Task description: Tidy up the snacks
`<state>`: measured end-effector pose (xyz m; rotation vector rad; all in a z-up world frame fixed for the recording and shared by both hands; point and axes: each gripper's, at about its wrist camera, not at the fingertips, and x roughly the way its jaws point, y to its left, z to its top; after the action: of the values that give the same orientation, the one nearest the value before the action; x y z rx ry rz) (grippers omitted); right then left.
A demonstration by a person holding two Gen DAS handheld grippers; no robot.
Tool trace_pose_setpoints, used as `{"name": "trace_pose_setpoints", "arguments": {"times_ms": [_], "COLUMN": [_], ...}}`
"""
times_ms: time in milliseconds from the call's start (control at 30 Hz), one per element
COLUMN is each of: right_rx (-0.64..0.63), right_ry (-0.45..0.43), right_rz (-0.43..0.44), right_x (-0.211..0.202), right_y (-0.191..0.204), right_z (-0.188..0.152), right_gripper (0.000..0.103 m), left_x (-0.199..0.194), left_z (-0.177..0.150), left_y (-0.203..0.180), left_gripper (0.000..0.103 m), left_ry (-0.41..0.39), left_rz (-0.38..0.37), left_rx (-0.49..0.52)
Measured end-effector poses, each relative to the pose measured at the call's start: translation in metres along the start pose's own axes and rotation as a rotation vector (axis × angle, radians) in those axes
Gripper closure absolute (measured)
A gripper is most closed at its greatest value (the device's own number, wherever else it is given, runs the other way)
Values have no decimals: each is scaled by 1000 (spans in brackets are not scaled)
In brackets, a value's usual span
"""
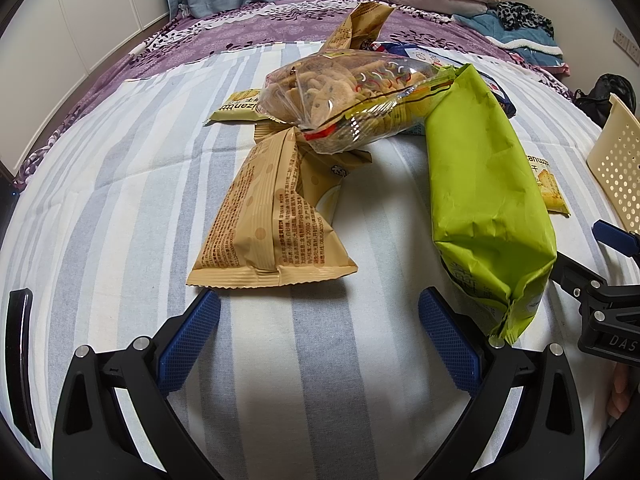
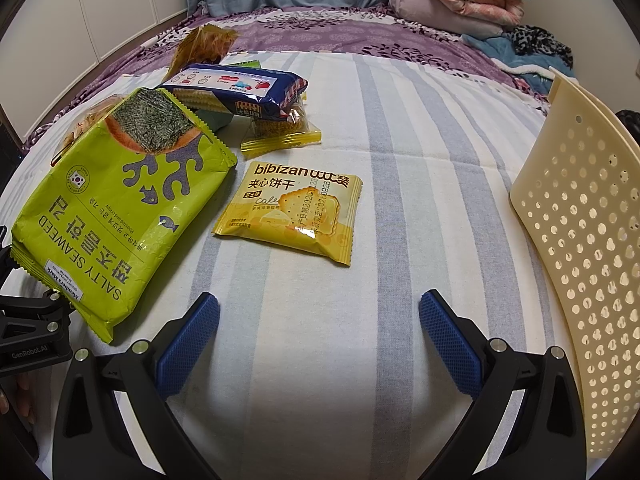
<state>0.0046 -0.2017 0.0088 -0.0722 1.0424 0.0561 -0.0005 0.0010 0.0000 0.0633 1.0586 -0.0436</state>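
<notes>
Hovering low over the striped sheet [image 2: 320, 360], both grippers stand with their blue pads spread wide and nothing between them. The left gripper [image 1: 319, 334] faces a tan packet [image 1: 268, 216] lying flat just ahead of its pads, and a green seaweed bag [image 1: 484, 184] stretches along its right side, the near end close to the right pad. Behind those, a clear bag of biscuits [image 1: 340, 96] rests on top of the pile, with a second tan packet [image 1: 360, 26] propped up behind it and a small yellow packet [image 1: 236, 108] poking out at the left. The right gripper [image 2: 319, 334] points at a yellow cracker packet [image 2: 296, 212] lying alone on the sheet, just beside the seaweed bag. Farther back sits a navy biscuit pack [image 2: 244, 88] on other wrappers. A cream perforated basket [image 2: 592, 240] stands at the right, its wall tilted. Folded bedding [image 2: 460, 0] is heaped at the far end of the bed
</notes>
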Motion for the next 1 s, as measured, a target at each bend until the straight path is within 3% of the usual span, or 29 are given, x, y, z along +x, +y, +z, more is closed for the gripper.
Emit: {"name": "trace_pose_setpoints", "arguments": {"times_ms": [433, 667, 833, 1000], "right_rx": [9, 63, 75, 146], "right_ry": [-9, -57, -76, -38], "right_rz": [6, 82, 222, 382], "right_x": [-7, -34, -50, -47], "right_y": [-3, -2, 15, 31], "right_z": [2, 11, 25, 39], "right_gripper": [5, 5, 5, 5], "left_x": [-10, -24, -47, -59], "left_z": [-12, -17, -13, -7], "left_y": [1, 16, 32, 54], "left_gripper": [3, 3, 3, 3], "left_ry": [-2, -17, -67, -93], "left_rz": [-20, -30, -29, -21], "left_rx": [6, -21, -39, -91]}}
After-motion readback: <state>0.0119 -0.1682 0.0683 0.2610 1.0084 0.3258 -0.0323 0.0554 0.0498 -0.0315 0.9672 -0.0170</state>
